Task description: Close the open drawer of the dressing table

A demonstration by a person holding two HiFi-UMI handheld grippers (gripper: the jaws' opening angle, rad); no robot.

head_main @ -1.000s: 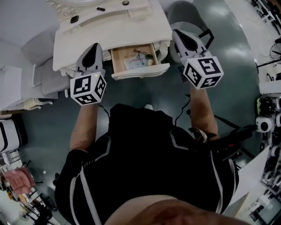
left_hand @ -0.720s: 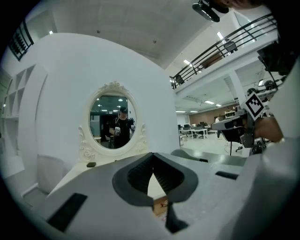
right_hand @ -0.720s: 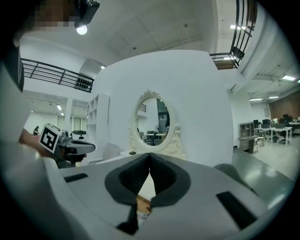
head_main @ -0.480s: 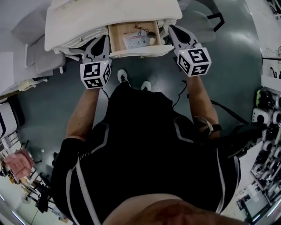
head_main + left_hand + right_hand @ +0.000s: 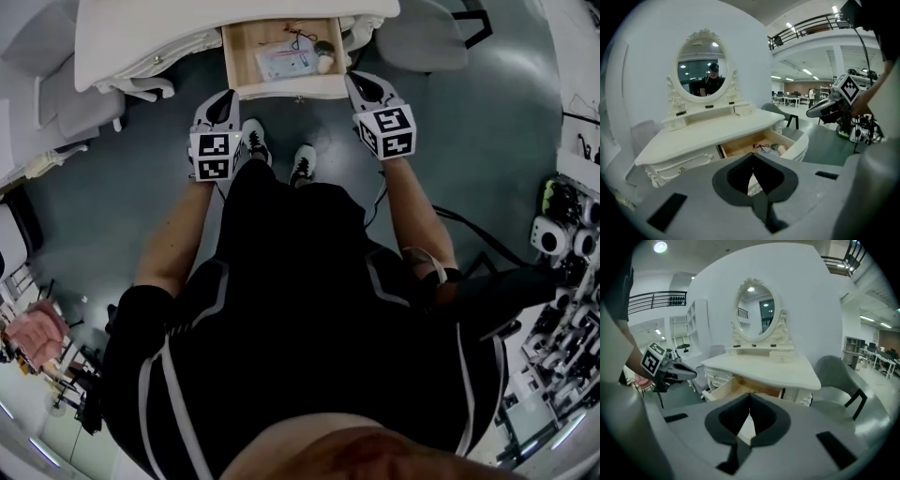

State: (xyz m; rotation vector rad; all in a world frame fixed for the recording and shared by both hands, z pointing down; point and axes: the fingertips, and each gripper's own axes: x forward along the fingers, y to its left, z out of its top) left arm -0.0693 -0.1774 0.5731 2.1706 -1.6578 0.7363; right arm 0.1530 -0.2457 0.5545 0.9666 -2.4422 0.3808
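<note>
Two hand-held grippers hover in front of a white dressing table (image 5: pixel 141 42), seen from above the person who holds them. One drawer (image 5: pixel 281 58) in the middle of the table stands pulled out toward the person, its pale wood inside showing. Inside it lie a flat packet (image 5: pixel 279 62), a thin dark cord (image 5: pixel 302 37) and a small round item (image 5: pixel 324 49). The left gripper (image 5: pixel 224 96) points at the drawer's left front corner and the right gripper (image 5: pixel 354 81) at its right front corner, each close to the drawer front; contact cannot be made out. In the left gripper view, the left gripper (image 5: pixel 752 157) has its jaws closed tip to tip with nothing between them, and the drawer (image 5: pixel 750 144) lies just beyond. In the right gripper view, the right gripper (image 5: pixel 750 397) is likewise closed and empty, with the drawer (image 5: pixel 726 389) ahead and slightly to the left. An oval mirror (image 5: pixel 702 65) in a carved white frame stands at the back of the table top. A grey chair (image 5: pixel 422 37) sits to the right of the table. The person's shoes (image 5: pixel 253 141) stand on the dark floor (image 5: pixel 469 141) just below the drawer.
</note>
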